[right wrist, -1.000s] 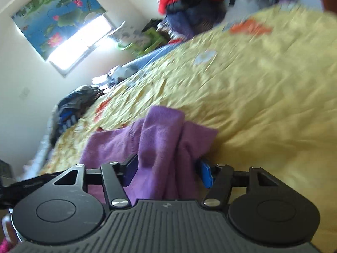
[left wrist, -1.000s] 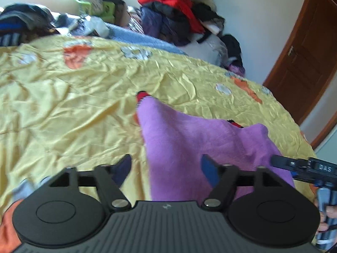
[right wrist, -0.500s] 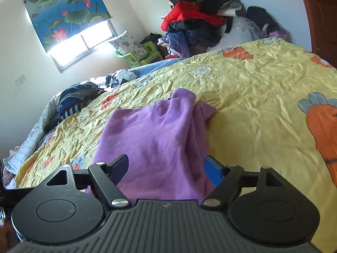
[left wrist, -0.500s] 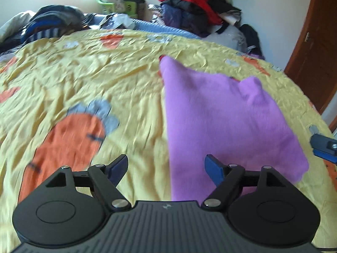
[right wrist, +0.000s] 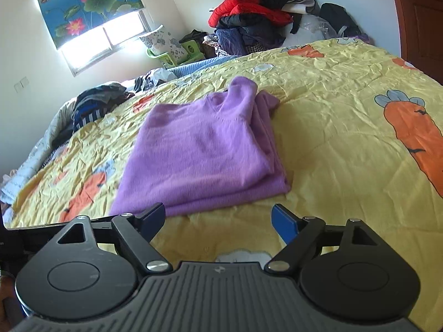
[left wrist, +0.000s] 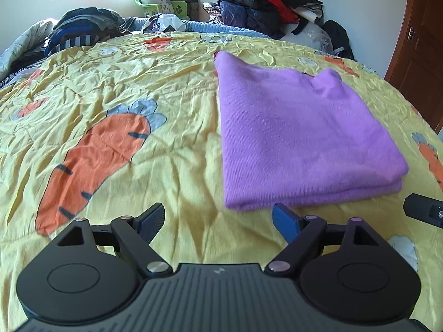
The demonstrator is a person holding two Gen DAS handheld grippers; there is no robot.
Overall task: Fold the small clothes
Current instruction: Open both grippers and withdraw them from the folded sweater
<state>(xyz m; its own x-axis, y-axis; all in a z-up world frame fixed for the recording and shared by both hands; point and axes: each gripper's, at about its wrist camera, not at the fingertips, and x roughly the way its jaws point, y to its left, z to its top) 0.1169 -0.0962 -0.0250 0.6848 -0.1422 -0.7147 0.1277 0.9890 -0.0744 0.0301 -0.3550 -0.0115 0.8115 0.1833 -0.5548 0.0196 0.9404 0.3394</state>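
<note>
A purple sweater (left wrist: 301, 135) lies folded in a flat stack on the yellow carrot-print bedspread (left wrist: 110, 88). My left gripper (left wrist: 218, 221) hovers just short of the sweater's near edge, its jaws opening with nothing between them. In the right wrist view the same purple sweater (right wrist: 205, 149) lies ahead and slightly left. My right gripper (right wrist: 218, 218) stands behind its near edge, jaws opening and empty. The tip of the right gripper (left wrist: 423, 213) shows at the right edge of the left wrist view.
A heap of clothes (left wrist: 263, 2) with a red jacket is piled at the far wall. Dark folded clothes (left wrist: 83, 30) lie at the bed's far left. A wooden door (left wrist: 418, 44) stands at right, and a window (right wrist: 105, 41) at left.
Both grippers have let go of the sweater and drawn back towards the bed's near edge. The sweater now lies flat and folded, clear of both pairs of jaws.
</note>
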